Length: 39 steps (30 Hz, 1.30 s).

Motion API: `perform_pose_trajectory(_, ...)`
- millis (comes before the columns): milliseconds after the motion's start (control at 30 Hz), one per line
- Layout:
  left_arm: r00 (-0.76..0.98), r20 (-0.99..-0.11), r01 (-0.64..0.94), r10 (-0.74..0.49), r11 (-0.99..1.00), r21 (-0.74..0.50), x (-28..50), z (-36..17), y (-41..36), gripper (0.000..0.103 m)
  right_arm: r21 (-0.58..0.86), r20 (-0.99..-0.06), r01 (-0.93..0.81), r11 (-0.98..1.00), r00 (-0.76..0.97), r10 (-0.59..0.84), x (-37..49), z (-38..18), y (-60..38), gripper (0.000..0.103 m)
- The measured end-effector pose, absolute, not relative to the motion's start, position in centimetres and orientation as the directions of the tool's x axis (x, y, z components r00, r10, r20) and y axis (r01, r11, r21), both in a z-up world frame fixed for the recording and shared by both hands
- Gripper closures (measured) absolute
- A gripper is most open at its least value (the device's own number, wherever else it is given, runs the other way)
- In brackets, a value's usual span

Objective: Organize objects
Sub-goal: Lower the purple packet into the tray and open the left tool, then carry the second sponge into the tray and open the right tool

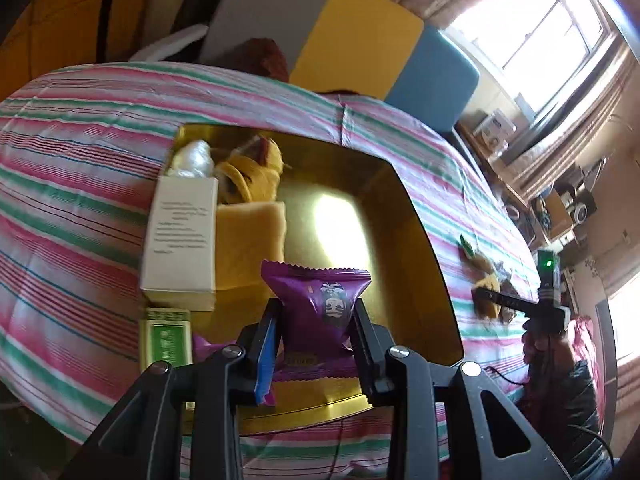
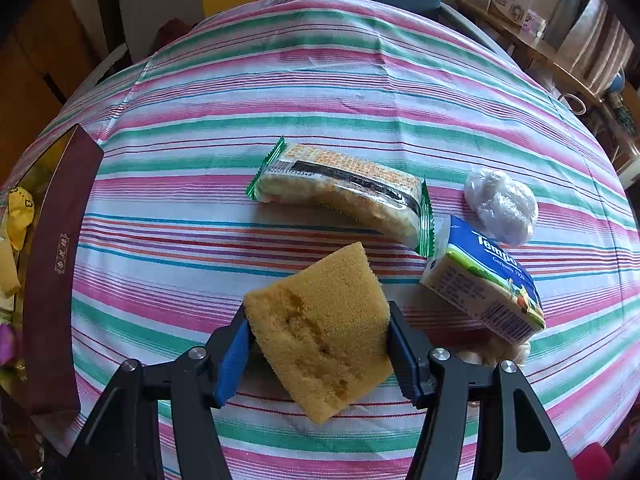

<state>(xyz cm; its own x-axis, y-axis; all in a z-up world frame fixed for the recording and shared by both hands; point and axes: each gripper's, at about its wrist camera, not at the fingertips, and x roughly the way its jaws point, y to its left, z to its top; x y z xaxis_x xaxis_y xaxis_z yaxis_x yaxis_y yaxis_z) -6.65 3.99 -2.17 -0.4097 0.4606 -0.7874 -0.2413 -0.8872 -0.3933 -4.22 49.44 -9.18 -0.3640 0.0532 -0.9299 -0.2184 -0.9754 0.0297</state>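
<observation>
In the left wrist view my left gripper [image 1: 316, 308] is shut on a purple snack packet [image 1: 316, 280], held upright over the near part of a gold tray [image 1: 400, 220]. The tray holds a white box [image 1: 180, 236], a yellow sponge [image 1: 248, 240], a yellow cloth item [image 1: 256, 172] and a crumpled clear bag [image 1: 194, 158]. In the right wrist view my right gripper [image 2: 316, 332] points down at the striped cloth, and both pads touch the sides of another yellow sponge [image 2: 320, 328] lying tilted between them.
Beyond the sponge on the striped tablecloth [image 2: 280, 80] lie a green-edged wafer packet [image 2: 344, 188], a blue Tempo tissue pack [image 2: 484, 280] and a crumpled clear bag [image 2: 502, 204]. The tray's dark red wall [image 2: 56, 260] stands at the left. A green box [image 1: 166, 340] sits at the tray's near left corner.
</observation>
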Motion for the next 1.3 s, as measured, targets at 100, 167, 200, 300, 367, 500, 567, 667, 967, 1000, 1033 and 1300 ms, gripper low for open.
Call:
perform_pose_trajectory(100, -0.376, -0.830, -0.223, 0.411, -0.910, -0.350, -7.5, -3.9, 4.7, 0.069, 0.028, -0.930, -0.217, -0.976, -0.364, 0.054, -4.2, -9.2, 49.6, 0.041)
perform_pose_trajectory(167, -0.352, -0.858, -0.187, 0.375, -0.926, -0.328, -8.1, -5.4, 4.7, 0.068, 0.023, -0.930, -0.215, -0.976, -0.362, 0.058, -4.8, -9.4, 49.0, 0.041)
perform_pose_trajectory(200, -0.340, -0.862, -0.180, 0.375, -0.926, -0.331, -8.2, -5.9, 4.6, 0.066, 0.022, -0.930, -0.214, -0.977, -0.362, 0.058, -4.8, -9.4, 49.0, 0.041)
perform_pose_trajectory(300, -0.349, -0.854, -0.181, 0.387, -0.922, -0.344, -7.9, -6.1, 4.3, 0.065, 0.022, -0.930, -0.214, -0.977, -0.363, 0.058, -4.9, -9.4, 49.1, 0.041)
perform_pose_trajectory(367, -0.361, -0.857, -0.193, 0.367, -0.929, -0.317, -7.5, -5.8, 4.5, 0.063, 0.022, -0.929, -0.215, -0.976, -0.364, 0.059, -4.7, -9.4, 49.1, 0.042)
perform_pose_trajectory(500, -0.395, -0.841, -0.202, 0.370, -0.928, -0.314, -6.7, -4.6, 4.4, 0.062, 0.029, -0.925, -0.225, -0.974, -0.376, 0.060, -4.6, -9.1, 49.3, 0.044)
perform_pose_trajectory(567, -0.415, -0.825, -0.197, 0.385, -0.923, -0.331, -6.5, -3.9, 3.9, 0.062, 0.032, -0.922, -0.237, -0.971, -0.383, 0.063, -4.7, -9.0, 49.6, 0.044)
perform_pose_trajectory(667, -0.459, -0.810, -0.177, 0.366, -0.931, -0.320, -6.0, -2.9, 3.0, 0.062, 0.037, -0.914, -0.245, -0.969, -0.401, 0.067, -4.5, -8.6, 49.8, 0.045)
perform_pose_trajectory(967, -0.555, -0.788, -0.038, 0.265, -0.955, -0.295, -5.8, -1.2, -2.1, 0.062, 0.119, -0.858, -0.186, -0.975, -0.514, -0.007, -3.4, -4.2, 46.7, 0.046)
perform_pose_trajectory(1000, -0.558, -0.788, -0.023, 0.260, -0.954, -0.299, -5.9, -1.2, -2.6, 0.062, 0.126, -0.848, -0.151, -0.980, -0.530, -0.028, -3.2, -3.3, 45.4, 0.046)
perform_pose_trajectory(1033, -0.559, -0.788, -0.014, 0.259, -0.953, -0.302, -5.9, -1.2, -3.3, 0.062, 0.121, -0.838, -0.112, -0.986, -0.545, -0.041, -3.2, -2.4, 43.8, 0.046)
perform_pose_trajectory(1300, -0.590, -0.766, -0.005, 0.255, -0.950, -0.313, -5.1, -0.6, -5.0, 0.062, 0.124, -0.795, 0.210, -0.970, -0.563, -0.224, -3.9, 1.4, 29.6, 0.046)
